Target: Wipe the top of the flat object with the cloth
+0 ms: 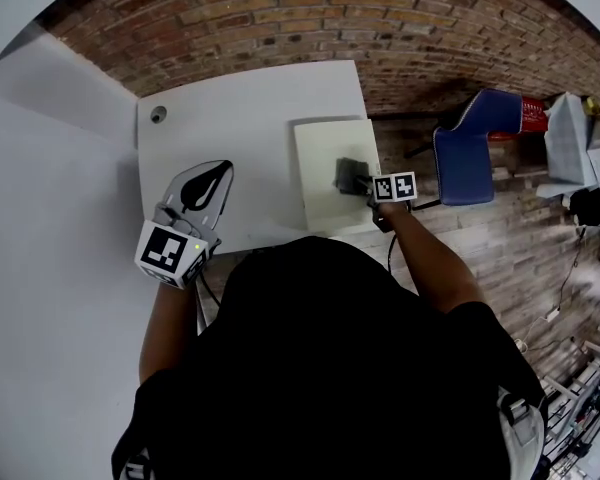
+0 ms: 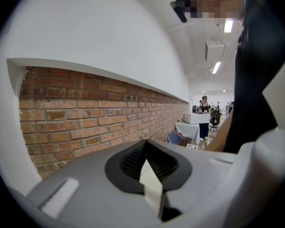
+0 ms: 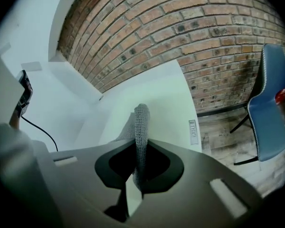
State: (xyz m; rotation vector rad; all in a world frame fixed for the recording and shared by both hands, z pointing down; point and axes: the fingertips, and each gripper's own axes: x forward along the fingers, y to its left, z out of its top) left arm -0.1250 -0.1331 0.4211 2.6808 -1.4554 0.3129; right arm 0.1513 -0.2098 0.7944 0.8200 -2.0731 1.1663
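Observation:
A flat cream board (image 1: 325,158) lies on the right part of the white table (image 1: 230,118). A dark grey knitted cloth (image 1: 348,175) rests on the board's near right area. My right gripper (image 1: 368,186) is shut on the cloth. In the right gripper view the cloth (image 3: 141,127) stands up between the jaws, with the board (image 3: 180,108) beyond it. My left gripper (image 1: 206,184) hovers over the table's near left part, away from the board. It is shut and holds nothing, and in its own view the left gripper (image 2: 149,170) points at a brick wall.
A blue chair (image 1: 470,148) stands right of the table on the brick-patterned floor, and the chair (image 3: 270,113) also shows in the right gripper view. A round cable hole (image 1: 158,114) sits at the table's far left. White wall panels lie to the left. People stand far off (image 2: 204,106).

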